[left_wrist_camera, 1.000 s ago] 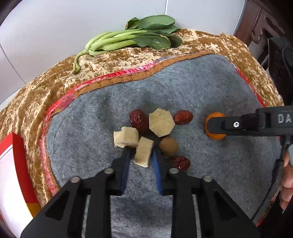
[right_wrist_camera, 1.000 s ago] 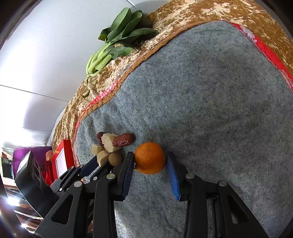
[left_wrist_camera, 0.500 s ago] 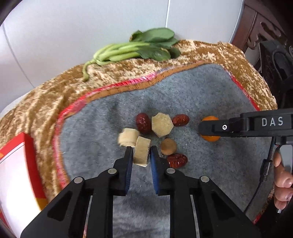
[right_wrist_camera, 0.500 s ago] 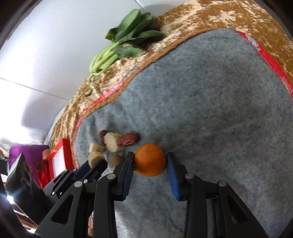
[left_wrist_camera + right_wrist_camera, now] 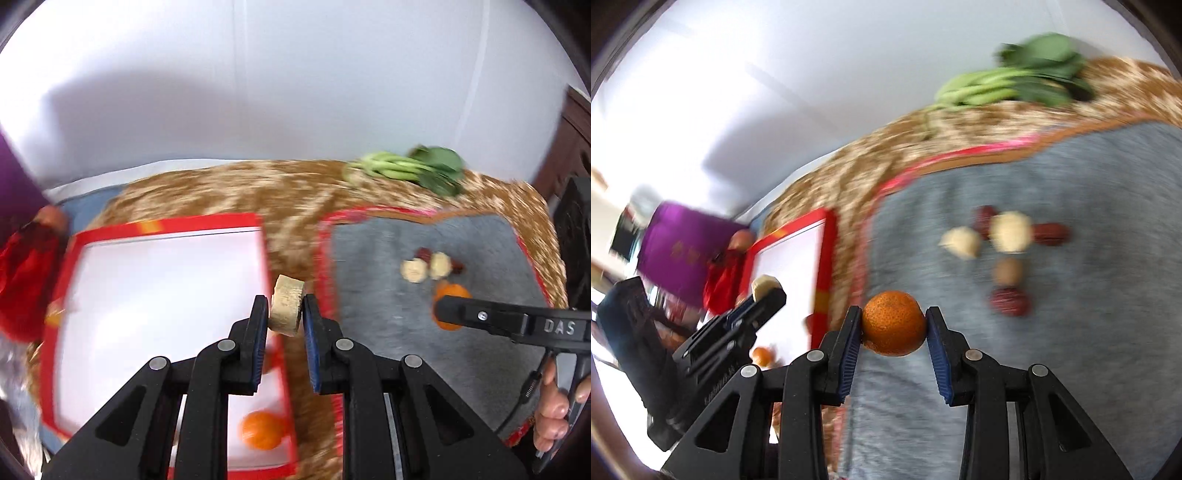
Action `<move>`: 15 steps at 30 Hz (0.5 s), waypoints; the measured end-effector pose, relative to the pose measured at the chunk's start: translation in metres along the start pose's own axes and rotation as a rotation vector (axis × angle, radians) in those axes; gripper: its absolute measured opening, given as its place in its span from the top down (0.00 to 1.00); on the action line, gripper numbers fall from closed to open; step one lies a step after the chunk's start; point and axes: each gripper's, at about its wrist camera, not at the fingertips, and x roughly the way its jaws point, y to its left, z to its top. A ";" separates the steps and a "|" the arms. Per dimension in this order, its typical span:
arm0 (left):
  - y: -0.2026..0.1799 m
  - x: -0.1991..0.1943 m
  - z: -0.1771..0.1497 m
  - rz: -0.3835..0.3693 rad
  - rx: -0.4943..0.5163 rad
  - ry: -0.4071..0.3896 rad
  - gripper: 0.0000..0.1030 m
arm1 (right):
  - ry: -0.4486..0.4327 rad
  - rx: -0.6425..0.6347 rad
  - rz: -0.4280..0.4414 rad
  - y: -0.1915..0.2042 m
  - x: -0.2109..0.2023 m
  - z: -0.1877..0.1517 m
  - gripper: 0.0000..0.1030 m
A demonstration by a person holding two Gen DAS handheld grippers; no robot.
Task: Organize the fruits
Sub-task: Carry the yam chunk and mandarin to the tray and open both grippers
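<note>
**Ana:** While the left wrist view is blurred, what does it give us?

**Ben:** The left gripper [image 5: 285, 308] is clenched on a pale beige chunk [image 5: 287, 309], lifted clear of the cloth and hanging just over the right edge of the red-rimmed white tray [image 5: 166, 295]. One small orange [image 5: 263, 430] already lies in the tray's near corner. Off to the right, on the grey mat [image 5: 424, 350], sit two more pale pieces [image 5: 414, 270] with dark red dates beside them. The right gripper comes in from the right edge, an orange showing behind its finger.

**Ana:** And the right wrist view?

**Ben:** The right gripper [image 5: 893, 325] is grasping a mandarin [image 5: 894, 323], both blue pads pressed to its sides, held above the mat near its left border. Left on the mat: two pale pieces, three dates [image 5: 1010, 301] and a small brown round fruit [image 5: 1007, 271]. The tray stands to the left past the golden cloth [image 5: 849, 177], with the left gripper and its chunk over it. Leafy greens [image 5: 1015, 86] lie at the far edge.

**Ana:** So how far along?

**Ben:** Early, I'd judge. One fruit is in the tray, two items are in the air, about six wait on the mat. Both loads seem bound for the tray, then more trips follow.
</note>
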 end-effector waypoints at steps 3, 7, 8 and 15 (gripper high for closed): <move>0.031 -0.014 -0.010 0.048 -0.070 -0.026 0.84 | -0.002 -0.075 0.026 0.026 0.011 -0.010 0.65; 0.051 -0.025 -0.023 0.086 -0.091 -0.037 0.84 | 0.005 -0.143 0.061 0.052 0.024 -0.019 0.65; 0.055 -0.025 -0.026 0.089 -0.091 -0.030 0.84 | 0.006 -0.155 0.067 0.056 0.027 -0.021 0.65; 0.072 -0.023 -0.043 0.114 -0.078 0.009 0.84 | 0.033 -0.254 0.099 0.094 0.053 -0.040 0.65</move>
